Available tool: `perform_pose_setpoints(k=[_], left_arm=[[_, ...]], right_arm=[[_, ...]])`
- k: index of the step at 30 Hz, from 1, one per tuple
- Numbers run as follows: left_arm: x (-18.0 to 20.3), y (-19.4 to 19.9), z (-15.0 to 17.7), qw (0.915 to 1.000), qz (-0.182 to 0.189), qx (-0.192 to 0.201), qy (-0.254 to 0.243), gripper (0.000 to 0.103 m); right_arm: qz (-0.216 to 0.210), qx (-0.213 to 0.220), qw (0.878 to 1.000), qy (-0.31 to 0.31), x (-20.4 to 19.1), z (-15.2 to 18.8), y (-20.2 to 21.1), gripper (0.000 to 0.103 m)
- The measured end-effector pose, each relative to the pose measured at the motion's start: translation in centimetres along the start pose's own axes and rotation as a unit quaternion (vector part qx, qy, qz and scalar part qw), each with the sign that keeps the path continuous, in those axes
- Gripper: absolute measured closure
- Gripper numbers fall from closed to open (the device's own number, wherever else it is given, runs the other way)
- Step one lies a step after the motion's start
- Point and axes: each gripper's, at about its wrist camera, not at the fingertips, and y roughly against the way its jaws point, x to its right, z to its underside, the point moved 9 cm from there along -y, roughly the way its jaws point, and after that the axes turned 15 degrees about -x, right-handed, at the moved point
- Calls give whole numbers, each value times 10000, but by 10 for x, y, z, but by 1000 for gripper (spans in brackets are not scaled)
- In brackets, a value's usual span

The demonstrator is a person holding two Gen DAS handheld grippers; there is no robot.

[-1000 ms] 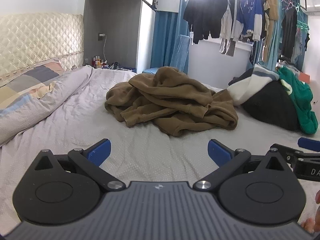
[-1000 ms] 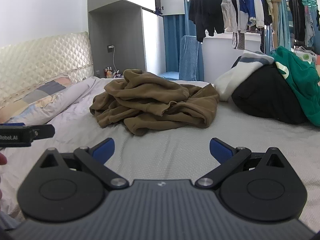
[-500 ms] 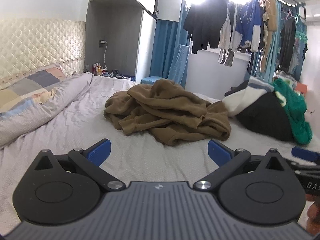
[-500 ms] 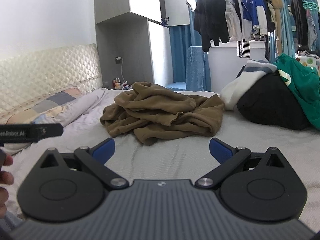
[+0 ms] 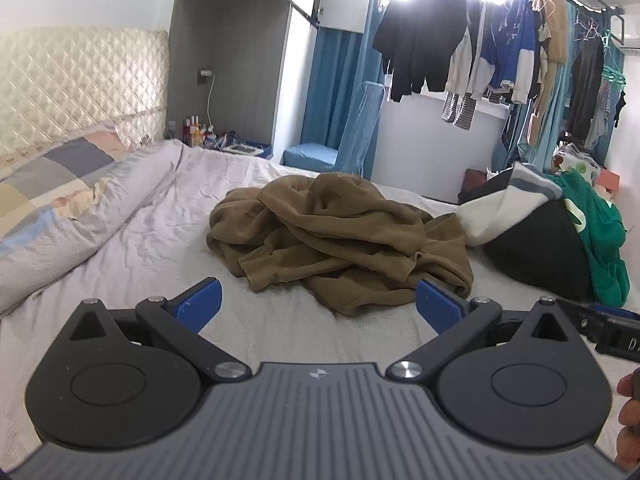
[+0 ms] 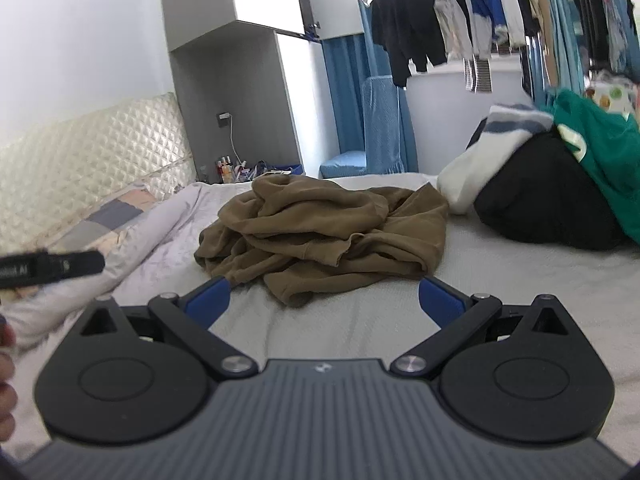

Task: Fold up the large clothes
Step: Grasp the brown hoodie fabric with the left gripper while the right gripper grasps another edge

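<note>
A crumpled brown hoodie (image 5: 340, 236) lies in a heap on the grey bed sheet (image 5: 140, 248); it also shows in the right wrist view (image 6: 320, 232). My left gripper (image 5: 318, 304) is open and empty, just short of the heap's near edge. My right gripper (image 6: 324, 300) is open and empty, its blue fingertips (image 6: 210, 298) close to the hoodie's near edge. The left gripper's side (image 6: 52, 268) shows at the left of the right wrist view.
A pile of black, white and green clothes (image 5: 552, 236) sits on the bed to the right of the hoodie. A folded quilt and patchwork pillow (image 5: 60, 184) lie along the left. Clothes hang on a rack (image 5: 480, 40) beyond the bed.
Both grippers have moved forward toward the hoodie and tilted up a little; the heap now looks closer. Both stay open.
</note>
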Motion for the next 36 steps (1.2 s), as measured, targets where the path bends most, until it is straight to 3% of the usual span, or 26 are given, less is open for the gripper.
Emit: perform_pose_setpoints(k=[9,12,19,23,26,29,31,33,35,36], left_arm=[[-29,-112,-46,9950,646,-546,538,0],[-45,-154,-65,9918,850,-561,778,0],[-72,-265,-117,9755,1702,-493,1303,0],[-81,-318,-143,9683,1935,-420,1520,0],[-96,-356,-157,9549,2195,-458,1945,2],[-104,-389,-164,9306,2644,-641,2448,8],[-105,-406,-169,9227,2755,-786,2580,18],[-105,-416,-175,9244,2673,-865,2581,27],[-104,-422,-180,9323,2415,-991,2504,44],[-106,-424,-182,9371,2242,-1074,2452,57]], right_arm=[[-404,-16,9982,-440,16,-46,-71,0],[-455,-4,9979,-471,19,-64,-106,0],[-843,-54,9931,-811,38,-110,-201,0],[-1002,-262,9859,-1315,58,-135,-266,0],[-946,-458,9806,-1654,72,-144,-306,0],[-851,-688,9747,-1949,85,-147,-340,0],[-1002,-862,9669,-2182,90,-147,-360,0],[-1220,-1091,9560,-2436,94,-147,-377,1],[-1503,-1256,9446,-2634,94,-149,-389,0],[-1610,-1317,9397,-2713,94,-149,-392,0]])
